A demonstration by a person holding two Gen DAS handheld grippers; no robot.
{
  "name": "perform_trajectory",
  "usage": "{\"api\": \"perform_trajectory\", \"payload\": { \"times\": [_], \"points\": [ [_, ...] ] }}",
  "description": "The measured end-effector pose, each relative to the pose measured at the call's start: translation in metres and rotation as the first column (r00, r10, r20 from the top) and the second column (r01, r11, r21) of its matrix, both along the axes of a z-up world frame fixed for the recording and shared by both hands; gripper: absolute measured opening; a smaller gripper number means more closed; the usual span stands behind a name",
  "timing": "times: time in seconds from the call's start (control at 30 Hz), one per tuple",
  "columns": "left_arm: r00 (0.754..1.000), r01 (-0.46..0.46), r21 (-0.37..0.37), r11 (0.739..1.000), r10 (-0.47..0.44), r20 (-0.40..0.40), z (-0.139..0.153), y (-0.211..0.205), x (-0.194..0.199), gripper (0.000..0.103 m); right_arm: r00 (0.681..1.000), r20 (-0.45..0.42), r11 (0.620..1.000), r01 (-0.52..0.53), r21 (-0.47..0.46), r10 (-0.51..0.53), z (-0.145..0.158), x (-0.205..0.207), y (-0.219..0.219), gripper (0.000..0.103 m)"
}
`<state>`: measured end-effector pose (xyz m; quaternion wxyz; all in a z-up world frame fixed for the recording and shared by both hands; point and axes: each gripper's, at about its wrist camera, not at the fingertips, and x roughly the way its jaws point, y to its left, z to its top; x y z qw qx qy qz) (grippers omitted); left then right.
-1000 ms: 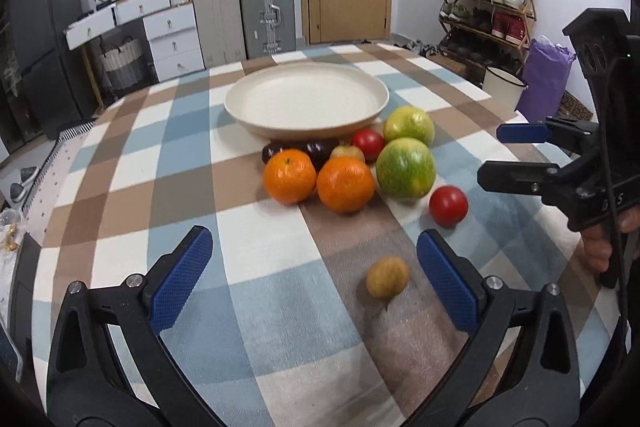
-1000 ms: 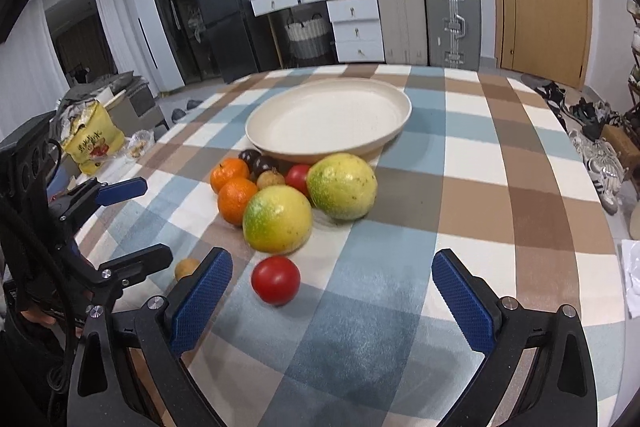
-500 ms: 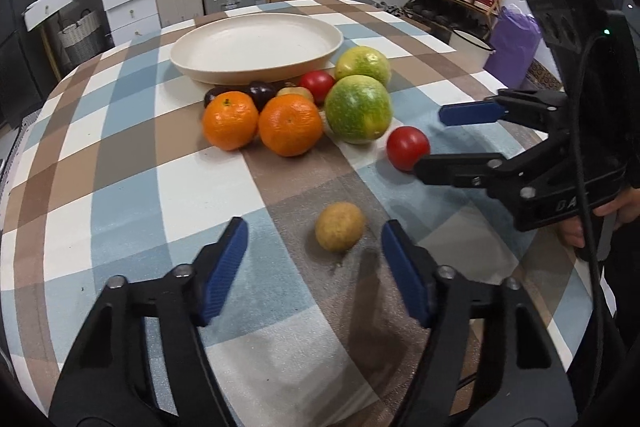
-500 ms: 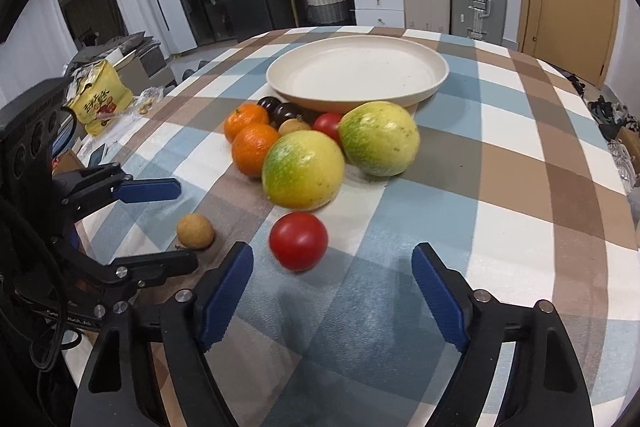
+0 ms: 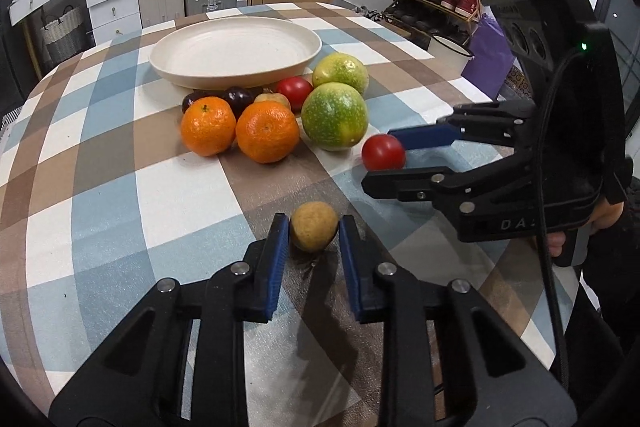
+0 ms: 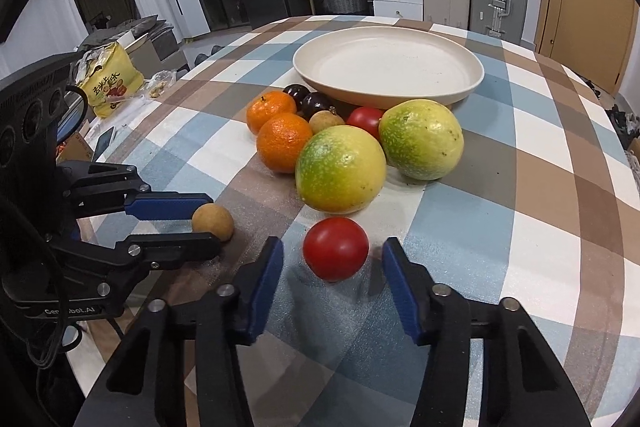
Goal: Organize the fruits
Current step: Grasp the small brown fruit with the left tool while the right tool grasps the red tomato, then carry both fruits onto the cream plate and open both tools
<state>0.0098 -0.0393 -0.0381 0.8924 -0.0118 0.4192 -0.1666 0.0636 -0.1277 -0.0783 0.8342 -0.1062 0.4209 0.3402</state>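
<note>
Both grippers have just been closing on separate fruits. The left gripper (image 5: pixel 314 227) now pinches the small tan fruit (image 5: pixel 314 231) between its blue fingers (image 5: pixel 280 243), the fruit resting on the checked worktop (image 5: pixel 120 195). The right gripper (image 6: pixel 333 259) brackets the red tomato (image 6: pixel 335 248), its fingers narrowed since a second ago but with gaps on both sides. The cream plate (image 5: pixel 200 75) beyond the fruit cluster is empty, so sorting has barely begun.
</note>
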Motion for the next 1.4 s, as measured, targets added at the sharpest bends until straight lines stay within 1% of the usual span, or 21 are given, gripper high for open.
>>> {"api": "perform_trajectory", "payload": {
  "times": [0.03, 0.1, 0.17, 0.4, 0.47, 0.63, 0.7, 0.8, 0.97, 1.07, 1.13, 1.4],
  "points": [
    [1.0, -0.005, -0.001, 1.0, 0.005, -0.002, 0.001, 0.001, 0.001, 0.023, 1.0, 0.0, 1.0, -0.003, 0.002, 0.003, 0.0, 0.0, 0.001, 0.047],
    [1.0, -0.02, -0.004, 1.0, 0.02, 0.001, 0.004, 0.004, 0.002, 0.023, 1.0, 0.002, 1.0, -0.009, 0.002, 0.009, 0.001, 0.0, 0.001, 0.038],
    [0.999, -0.035, -0.01, 0.999, 0.036, 0.007, 0.007, 0.008, 0.003, 0.023, 1.0, 0.009, 1.0, -0.01, 0.003, 0.01, 0.002, -0.001, 0.001, 0.032],
    [0.994, -0.1, -0.022, 0.995, 0.101, 0.044, 0.022, 0.025, 0.006, 0.023, 1.0, 0.026, 0.998, -0.016, 0.057, 0.015, 0.013, -0.005, -0.01, 0.032],
    [0.99, -0.122, -0.04, 0.992, 0.124, 0.06, 0.028, 0.031, 0.007, 0.023, 0.999, 0.036, 0.996, -0.019, 0.088, 0.016, 0.021, -0.007, -0.015, 0.032],
    [0.98, -0.167, -0.058, 0.984, 0.172, 0.101, 0.045, 0.044, 0.012, 0.023, 0.997, 0.082, 0.985, -0.018, 0.173, 0.003, 0.048, -0.01, -0.031, 0.032],
    [0.974, -0.188, -0.064, 0.98, 0.194, 0.113, 0.051, 0.05, 0.015, 0.023, 0.995, 0.1, 0.981, -0.013, 0.194, -0.006, 0.059, -0.009, -0.037, 0.032],
    [0.965, -0.219, -0.064, 0.974, 0.226, 0.136, 0.061, 0.057, 0.021, 0.023, 0.991, 0.132, 0.979, 0.002, 0.205, -0.029, 0.074, -0.006, -0.046, 0.032],
    [0.949, -0.266, -0.065, 0.962, 0.274, 0.154, 0.072, 0.069, 0.036, 0.023, 0.985, 0.162, 0.973, 0.019, 0.231, -0.057, 0.094, 0.004, -0.059, 0.032],
    [0.943, -0.282, -0.049, 0.958, 0.287, 0.17, 0.075, 0.072, 0.046, 0.023, 0.984, 0.164, 0.97, 0.03, 0.242, -0.071, 0.099, 0.011, -0.061, 0.032],
    [0.942, -0.289, -0.05, 0.956, 0.293, 0.167, 0.076, 0.073, 0.054, 0.023, 0.984, 0.162, 0.969, 0.038, 0.243, -0.079, 0.1, 0.017, -0.061, 0.032],
    [0.943, -0.29, -0.04, 0.956, 0.293, 0.159, 0.071, 0.069, 0.091, 0.023, 0.989, 0.124, 0.973, 0.051, 0.225, -0.08, 0.089, 0.053, -0.041, 0.032]
  ]
}}
